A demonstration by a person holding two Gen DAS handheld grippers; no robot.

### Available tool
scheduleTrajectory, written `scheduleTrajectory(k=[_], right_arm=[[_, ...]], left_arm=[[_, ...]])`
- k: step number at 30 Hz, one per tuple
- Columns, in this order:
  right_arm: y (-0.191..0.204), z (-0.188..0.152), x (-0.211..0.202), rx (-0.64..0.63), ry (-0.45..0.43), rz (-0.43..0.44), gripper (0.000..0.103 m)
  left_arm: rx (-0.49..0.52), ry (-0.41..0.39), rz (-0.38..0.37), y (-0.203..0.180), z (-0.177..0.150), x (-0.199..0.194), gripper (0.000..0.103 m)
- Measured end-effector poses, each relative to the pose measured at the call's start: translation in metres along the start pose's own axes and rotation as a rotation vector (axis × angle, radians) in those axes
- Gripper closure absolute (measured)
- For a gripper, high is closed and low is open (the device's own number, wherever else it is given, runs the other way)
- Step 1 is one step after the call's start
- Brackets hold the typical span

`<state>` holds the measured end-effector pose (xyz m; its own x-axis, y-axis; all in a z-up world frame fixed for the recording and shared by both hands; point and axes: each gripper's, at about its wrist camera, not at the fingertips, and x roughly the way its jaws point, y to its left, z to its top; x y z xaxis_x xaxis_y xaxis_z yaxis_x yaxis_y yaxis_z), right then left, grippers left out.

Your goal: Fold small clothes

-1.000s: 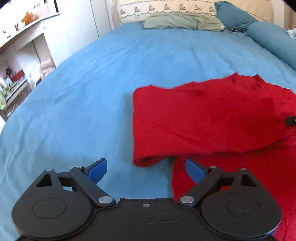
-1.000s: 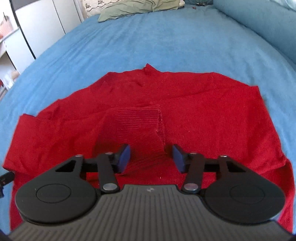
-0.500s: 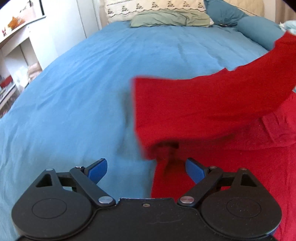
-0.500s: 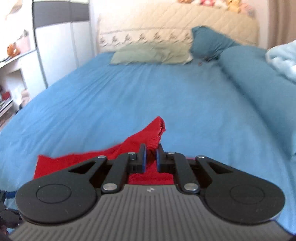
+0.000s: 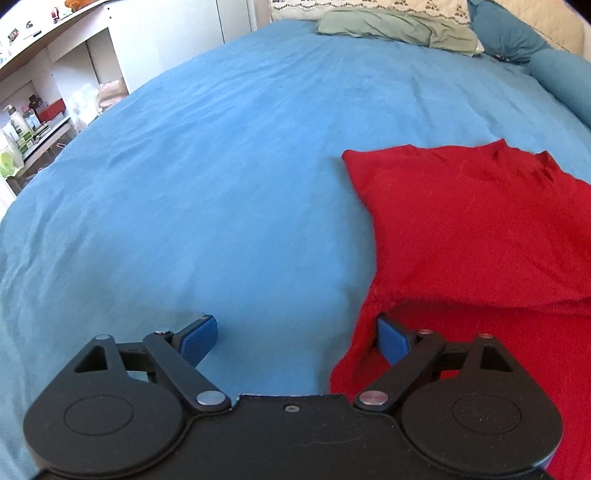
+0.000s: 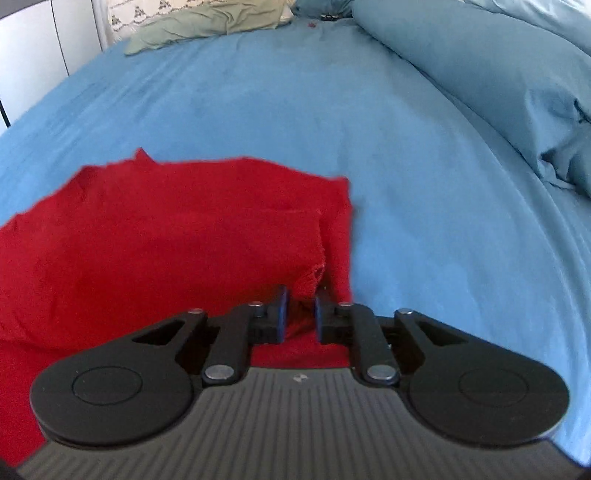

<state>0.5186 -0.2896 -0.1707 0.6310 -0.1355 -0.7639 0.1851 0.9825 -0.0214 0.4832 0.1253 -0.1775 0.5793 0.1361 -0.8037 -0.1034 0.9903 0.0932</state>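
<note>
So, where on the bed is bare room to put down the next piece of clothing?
The blue bedsheet lies bare between the red knitted sweater and the white shelving, up to the green pillow. A narrower strip runs between the sweater and the blue duvet roll. The crowded part is the sweater itself, with the right tongs.

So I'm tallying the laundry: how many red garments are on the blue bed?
1: a red knit sweater lying partly folded on the blue bedsheet, its edge pinched by the right gripper.
</note>
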Motion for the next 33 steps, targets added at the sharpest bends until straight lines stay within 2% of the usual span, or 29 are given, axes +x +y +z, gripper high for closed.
scheduleTrajectory(k=[1, 2, 3, 4, 6, 8, 12, 15, 16, 19, 23, 26, 28, 31, 33], right_arm=[[0.0, -0.001, -0.008, -0.006, -0.005, -0.013, 0.043], [0.004, -0.002, -0.017, -0.004, -0.028, -0.017, 0.034], [0.006, -0.002, -0.029, -0.009, -0.07, 0.021, 0.02], [0.012, -0.004, -0.038, -0.018, -0.1, 0.066, 0.011], [0.023, -0.004, -0.044, -0.058, -0.124, 0.129, 0.009], [0.031, -0.006, -0.031, -0.083, -0.109, 0.163, 0.009], [0.017, -0.019, 0.007, 0.017, 0.005, 0.143, 0.01], [0.013, -0.013, -0.001, 0.024, -0.005, 0.145, 0.009], [0.016, -0.009, -0.008, 0.016, -0.037, 0.161, 0.009], [0.031, 0.007, -0.017, -0.008, -0.096, 0.218, 0.006], [0.043, 0.023, 0.015, -0.011, -0.093, 0.247, 0.006], [0.031, 0.016, 0.04, 0.004, -0.07, 0.185, 0.006], [0.02, 0.011, 0.044, 0.015, -0.113, 0.192, 0.006], [0.021, 0.004, 0.039, -0.021, -0.147, 0.177, 0.007], [0.018, 0.002, 0.036, 0.002, -0.164, 0.167, 0.007]], left_arm=[[0.01, 0.001, 0.002, -0.002, 0.003, -0.006, 0.011], [0.027, -0.011, 0.005, -0.004, 0.006, -0.014, 0.011], [0.043, -0.036, 0.001, -0.007, 0.009, -0.024, 0.011], [0.059, -0.068, -0.018, -0.011, 0.013, -0.034, 0.01], [0.079, -0.115, -0.057, -0.02, 0.021, -0.047, 0.008], [0.086, -0.134, -0.113, -0.034, 0.029, -0.052, 0.007], [0.113, -0.124, -0.183, -0.064, 0.039, -0.043, 0.007], [0.147, -0.131, -0.218, -0.081, 0.041, -0.041, 0.007], [0.161, -0.133, -0.227, -0.086, 0.042, -0.039, 0.007], [0.188, -0.108, -0.225, -0.094, 0.041, -0.026, 0.007], [0.169, -0.019, -0.214, -0.092, 0.03, 0.006, 0.007], [0.157, -0.052, -0.231, -0.088, 0.024, 0.008, 0.003], [0.163, -0.07, -0.223, -0.089, 0.021, 0.008, 0.0], [0.154, -0.101, -0.219, -0.087, 0.014, 0.006, 0.0], [0.151, -0.12, -0.219, -0.088, 0.01, 0.004, 0.0]])
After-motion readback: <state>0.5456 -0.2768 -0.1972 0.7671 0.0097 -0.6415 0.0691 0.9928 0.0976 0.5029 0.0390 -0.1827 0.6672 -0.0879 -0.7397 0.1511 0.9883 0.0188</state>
